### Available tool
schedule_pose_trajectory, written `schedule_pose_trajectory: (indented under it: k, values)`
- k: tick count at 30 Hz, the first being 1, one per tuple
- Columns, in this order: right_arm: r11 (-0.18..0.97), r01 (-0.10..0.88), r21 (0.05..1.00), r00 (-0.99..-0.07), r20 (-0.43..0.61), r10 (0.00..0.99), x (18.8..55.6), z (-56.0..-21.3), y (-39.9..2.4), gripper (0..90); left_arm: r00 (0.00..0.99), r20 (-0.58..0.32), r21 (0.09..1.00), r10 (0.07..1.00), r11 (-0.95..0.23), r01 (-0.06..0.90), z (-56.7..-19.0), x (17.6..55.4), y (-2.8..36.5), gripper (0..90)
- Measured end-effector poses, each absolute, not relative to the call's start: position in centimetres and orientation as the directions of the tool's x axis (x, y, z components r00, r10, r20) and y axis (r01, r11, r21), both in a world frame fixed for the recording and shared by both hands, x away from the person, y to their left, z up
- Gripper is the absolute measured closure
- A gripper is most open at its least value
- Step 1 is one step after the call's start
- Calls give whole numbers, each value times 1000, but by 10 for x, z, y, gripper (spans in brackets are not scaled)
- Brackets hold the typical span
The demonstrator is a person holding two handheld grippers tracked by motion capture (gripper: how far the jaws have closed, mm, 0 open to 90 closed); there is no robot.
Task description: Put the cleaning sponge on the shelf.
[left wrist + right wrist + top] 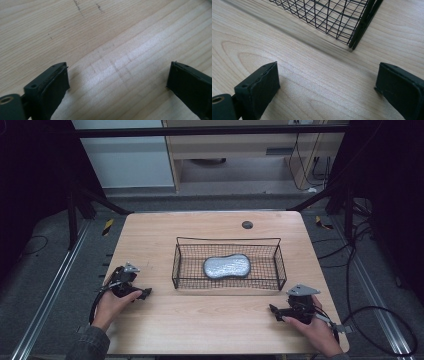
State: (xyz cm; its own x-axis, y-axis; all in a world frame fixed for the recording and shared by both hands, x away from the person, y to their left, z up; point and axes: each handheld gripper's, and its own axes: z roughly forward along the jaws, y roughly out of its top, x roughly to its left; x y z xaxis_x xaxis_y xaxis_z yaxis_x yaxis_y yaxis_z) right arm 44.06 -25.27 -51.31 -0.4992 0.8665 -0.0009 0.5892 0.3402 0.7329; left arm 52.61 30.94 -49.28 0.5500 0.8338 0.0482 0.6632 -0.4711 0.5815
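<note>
Our left gripper (145, 293) rests low on the wooden table (215, 325) near its left edge, jaws spread wide with bare wood grain between them. Our right gripper (272, 309) sits near the right front corner, jaws likewise apart, pointing toward the corner of the black wire basket (227, 241), which stands near but clear of it. Inside the basket, at the table's middle, lies a silvery peanut-shaped pouch (227, 266), flat on the mesh floor.
</note>
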Motion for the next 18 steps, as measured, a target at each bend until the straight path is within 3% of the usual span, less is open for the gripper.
schedule_pose_trajectory:
  k: [12,18]
  values:
    - [341,591,731,-498,-2,867,441,-513,-252,50,533,19,710,846,-387,589,-508,529,317,0]
    - [344,588,732,-497,-8,868,441,-513,-252,48,532,19,710,846,-386,588,-508,529,317,0]
